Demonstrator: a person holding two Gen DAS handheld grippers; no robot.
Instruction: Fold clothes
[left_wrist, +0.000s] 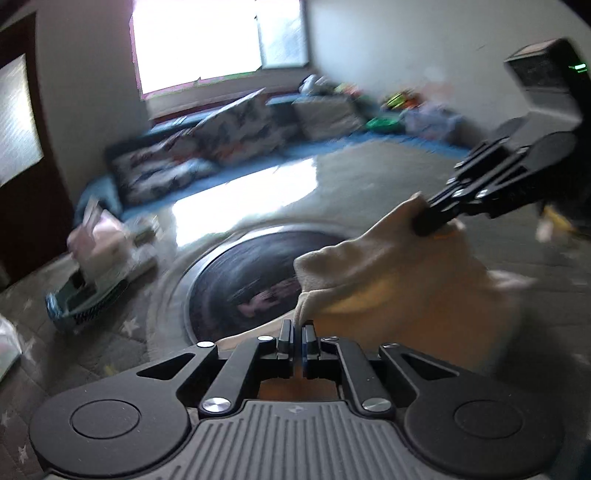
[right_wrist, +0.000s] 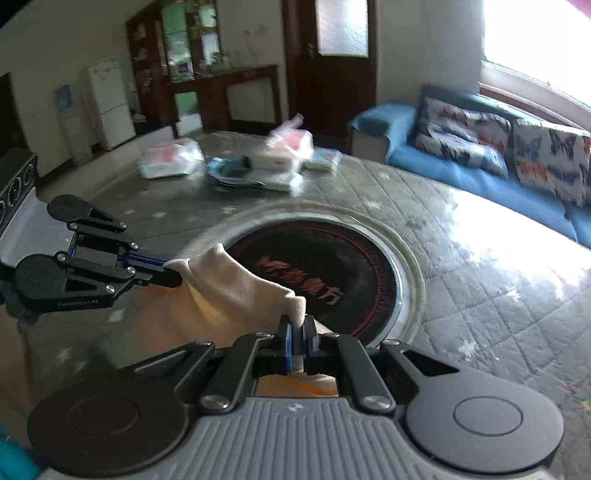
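Note:
A cream and orange garment (left_wrist: 388, 280) hangs stretched between my two grippers above the table. My left gripper (left_wrist: 298, 326) is shut on one corner of its cream edge. In the left wrist view my right gripper (left_wrist: 424, 221) comes in from the upper right, shut on the other corner. The right wrist view shows the same garment (right_wrist: 236, 291), with my right gripper (right_wrist: 299, 325) pinching its edge and my left gripper (right_wrist: 173, 271) clamped on the far corner at left. The lower part of the cloth is hidden below the grippers.
A round table with a grey quilted cover (right_wrist: 461, 266) has a dark circular hotplate (right_wrist: 325, 280) in its middle. Plastic-wrapped packs (right_wrist: 170, 157) and a blue dish (right_wrist: 232, 170) sit at its far side. A blue sofa with butterfly cushions (right_wrist: 480, 136) lies beyond.

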